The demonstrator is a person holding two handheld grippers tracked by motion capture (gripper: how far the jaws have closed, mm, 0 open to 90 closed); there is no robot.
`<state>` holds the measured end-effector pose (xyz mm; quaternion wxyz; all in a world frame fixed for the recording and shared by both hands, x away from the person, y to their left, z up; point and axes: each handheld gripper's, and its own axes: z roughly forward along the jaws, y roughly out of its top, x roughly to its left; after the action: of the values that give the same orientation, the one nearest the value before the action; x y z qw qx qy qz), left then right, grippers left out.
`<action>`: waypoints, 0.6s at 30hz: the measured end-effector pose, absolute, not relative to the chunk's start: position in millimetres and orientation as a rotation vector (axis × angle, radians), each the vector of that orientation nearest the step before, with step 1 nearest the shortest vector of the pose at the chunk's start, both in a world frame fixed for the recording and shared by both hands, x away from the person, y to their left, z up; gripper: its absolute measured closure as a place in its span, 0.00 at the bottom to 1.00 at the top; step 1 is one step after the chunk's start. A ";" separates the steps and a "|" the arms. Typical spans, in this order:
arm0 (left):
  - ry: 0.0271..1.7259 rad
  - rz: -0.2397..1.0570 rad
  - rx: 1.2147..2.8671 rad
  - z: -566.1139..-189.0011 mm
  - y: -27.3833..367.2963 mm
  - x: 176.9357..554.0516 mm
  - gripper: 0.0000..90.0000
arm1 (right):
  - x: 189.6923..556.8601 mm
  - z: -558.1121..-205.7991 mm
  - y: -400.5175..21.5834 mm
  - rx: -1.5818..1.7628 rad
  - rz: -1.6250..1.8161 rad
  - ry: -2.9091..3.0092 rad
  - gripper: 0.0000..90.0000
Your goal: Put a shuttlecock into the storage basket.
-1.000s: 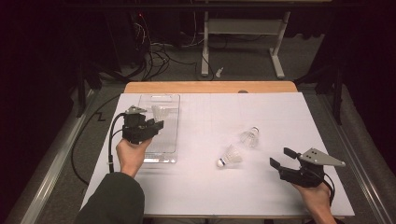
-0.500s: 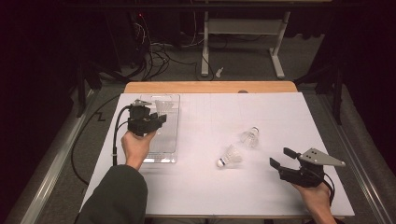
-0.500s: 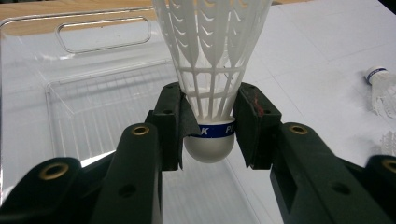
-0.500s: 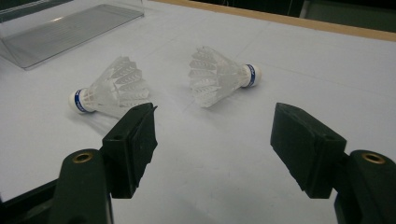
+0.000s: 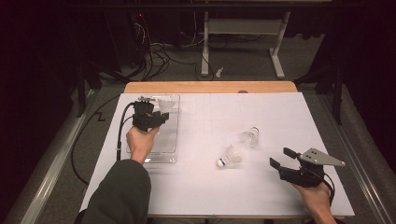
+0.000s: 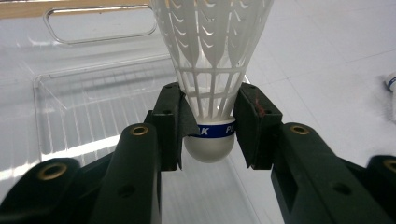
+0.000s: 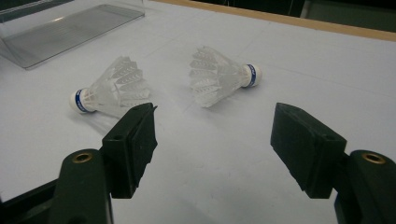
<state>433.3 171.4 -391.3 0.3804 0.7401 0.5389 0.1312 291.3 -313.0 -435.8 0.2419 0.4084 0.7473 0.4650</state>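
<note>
Here, left gripper (image 6: 208, 135) clenched on white plastic shuttlecock with rounded cork and blue band (image 6: 211, 70): pads at skirt base just above band, cork toward camera, skirt pointing away, well above floor of clear plastic rectangular tray (image 6: 93, 107). Seen from high view, left gripper (image 5: 161, 116) and held shuttlecock (image 5: 166, 103) over far end of tray (image 5: 170, 154), at left of white-covered desk (image 5: 210, 191).

Risks, as judged: thin ribbed skirt likely to flex or crush under pad pressure; narrow grip just above rounded cork likely to let shuttlecock pivot or slip out if wrist tilts; release from this height likely to send light shuttlecock bouncing or rolling on smooth tray floor, perhaps against tray wall or over low rim; contact of jaws with tray wall likely to shove light tray across desk.

Right gripper (image 7: 212, 133) released, jaws wide apart with nothing between, resting low near front right of desk. Two further white shuttlecocks on their sides ahead of it, apart from each other: one left of jaws (image 7: 109, 91), one farther off between them (image 7: 222, 79).
</note>
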 end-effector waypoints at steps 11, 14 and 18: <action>1.413 0.319 1.908 -396.9 170.1 439.4 0.70 | 291.8 -436.1 -312.7 1.113 1.270 2.046 0.35; 1.430 0.325 1.955 -398.7 167.6 441.1 0.64 | 291.8 -436.0 -313.0 1.112 1.270 2.045 0.35; 1.420 0.327 1.959 -396.6 166.6 439.1 0.50 | 291.9 -436.1 -313.0 1.112 1.272 2.047 0.34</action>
<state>439.1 166.6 -396.6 0.3430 0.7537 0.5463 0.1259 291.9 -313.0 -436.1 0.2413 0.4064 0.7484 0.4652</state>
